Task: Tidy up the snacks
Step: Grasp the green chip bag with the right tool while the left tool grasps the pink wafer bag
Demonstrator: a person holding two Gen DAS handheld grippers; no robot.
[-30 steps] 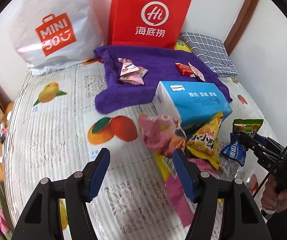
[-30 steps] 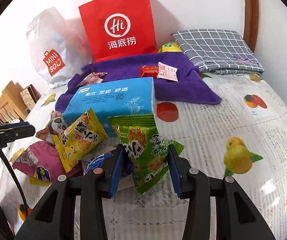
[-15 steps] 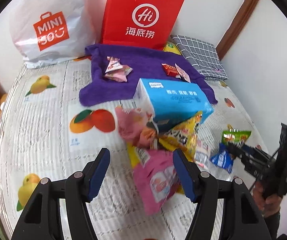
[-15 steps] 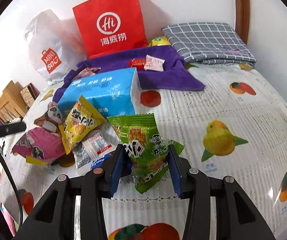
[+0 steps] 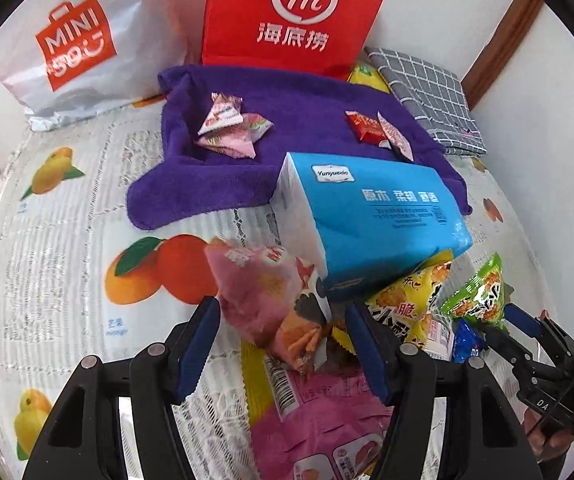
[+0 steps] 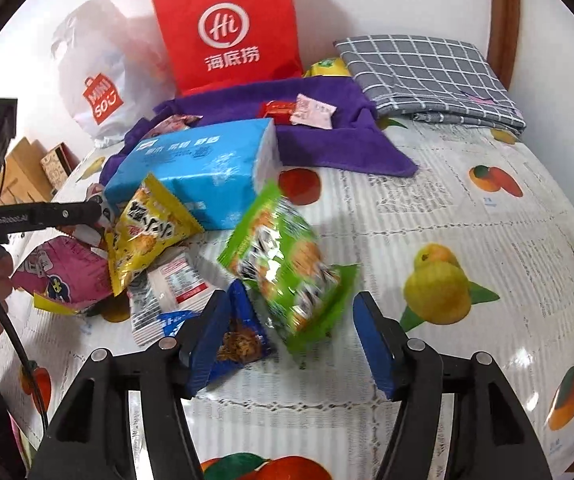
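The right gripper (image 6: 287, 340) is opening, its jaws parting off the blurred green snack packet (image 6: 287, 264). The left gripper (image 5: 283, 344) is closing around the pink snack bag (image 5: 271, 300), pads not yet pressing. A few packets lie on the purple towel (image 5: 311, 96); most remain heaped by the blue tissue pack (image 5: 371, 216).

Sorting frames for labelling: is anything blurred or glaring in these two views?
Right wrist view: the green packet is motion-smeared between the opening tongs; glare on the tablecloth at lower right. Left wrist view: mostly sharp, fisheye bending at the edges.
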